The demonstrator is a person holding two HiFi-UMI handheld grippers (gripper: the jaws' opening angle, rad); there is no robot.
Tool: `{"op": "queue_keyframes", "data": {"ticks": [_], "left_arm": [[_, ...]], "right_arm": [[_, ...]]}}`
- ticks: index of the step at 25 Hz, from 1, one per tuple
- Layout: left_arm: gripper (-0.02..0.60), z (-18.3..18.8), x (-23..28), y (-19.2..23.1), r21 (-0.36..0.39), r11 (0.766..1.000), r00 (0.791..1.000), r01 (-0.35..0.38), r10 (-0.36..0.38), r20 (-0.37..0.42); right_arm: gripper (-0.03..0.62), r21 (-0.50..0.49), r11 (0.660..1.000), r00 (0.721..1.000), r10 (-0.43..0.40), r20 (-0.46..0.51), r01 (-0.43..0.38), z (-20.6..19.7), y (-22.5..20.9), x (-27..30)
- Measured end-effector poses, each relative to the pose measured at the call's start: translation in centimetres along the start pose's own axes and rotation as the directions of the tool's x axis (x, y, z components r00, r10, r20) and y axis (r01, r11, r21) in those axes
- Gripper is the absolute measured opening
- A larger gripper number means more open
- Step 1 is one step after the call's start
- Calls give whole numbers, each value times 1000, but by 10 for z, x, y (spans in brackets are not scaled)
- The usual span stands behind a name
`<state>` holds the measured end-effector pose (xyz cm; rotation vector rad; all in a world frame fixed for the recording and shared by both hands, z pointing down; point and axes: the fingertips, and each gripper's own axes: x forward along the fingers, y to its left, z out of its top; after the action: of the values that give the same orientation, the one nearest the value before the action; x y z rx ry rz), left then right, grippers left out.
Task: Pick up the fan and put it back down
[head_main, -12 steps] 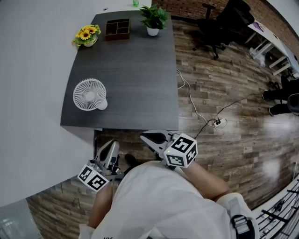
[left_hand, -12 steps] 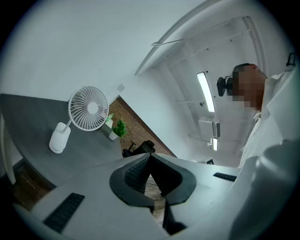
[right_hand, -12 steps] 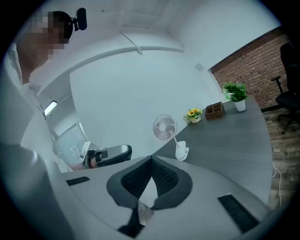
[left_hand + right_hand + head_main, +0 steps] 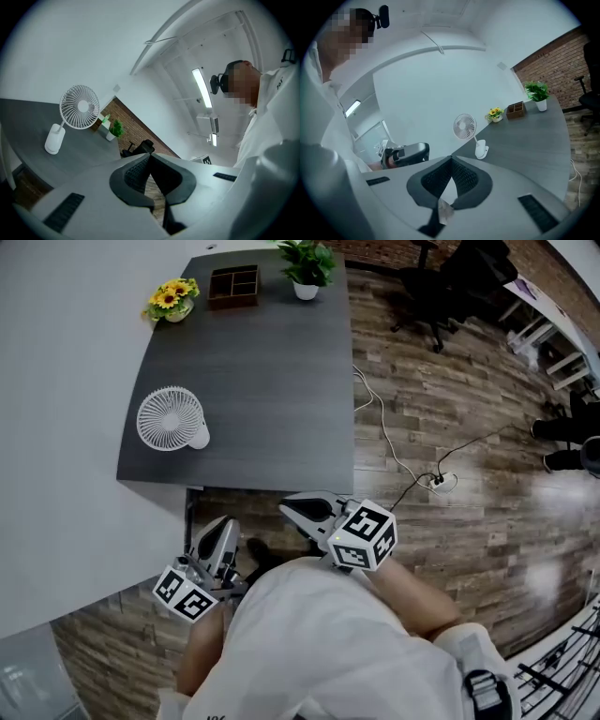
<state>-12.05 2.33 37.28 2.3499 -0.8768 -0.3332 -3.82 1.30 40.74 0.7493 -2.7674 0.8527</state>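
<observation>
A plank wood floor (image 4: 450,418) and a white wall (image 4: 56,381) flank one dark grey desk (image 4: 272,381), which stretches away ahead of my fingers. I stand at its near edge with both forearms drawn in close to my body. My left gripper (image 4: 149,158) is held about level, low and short of the desk's edge, its two fingers pressed together with nothing between them. My right gripper (image 4: 451,159) tips slightly down just beside that edge, its two fingers likewise closed and empty. Each carries one marker cube (image 4: 364,537), two in all. A black office chair (image 4: 459,282) stands far off to the right of my right fingers. The one fan (image 4: 171,419) stands upright on its white base on the desk, ahead and a little left of my left fingers, well apart from both pairs. At the desk's far end sit one potted plant (image 4: 306,266), one divided wooden box (image 4: 234,285) and one pot of sunflowers (image 4: 170,298).
</observation>
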Motion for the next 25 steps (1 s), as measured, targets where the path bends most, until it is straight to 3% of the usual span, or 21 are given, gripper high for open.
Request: {"op": "queue_keyframes", "data": {"ticks": [12, 16, 25], "left_arm": [[2, -17, 8, -16, 4, 995, 991, -102, 101, 85], [2, -17, 7, -14, -10, 987, 979, -161, 161, 129], [2, -3, 9, -8, 1, 970, 952, -242, 237, 196]], "right_arm": [[6, -73, 996, 996, 50, -78, -56, -13, -21, -33], [8, -133, 989, 994, 55, -95, -67, -16, -29, -44], [32, -136, 989, 998, 42, -53, -49, -15, -49, -62]]}}
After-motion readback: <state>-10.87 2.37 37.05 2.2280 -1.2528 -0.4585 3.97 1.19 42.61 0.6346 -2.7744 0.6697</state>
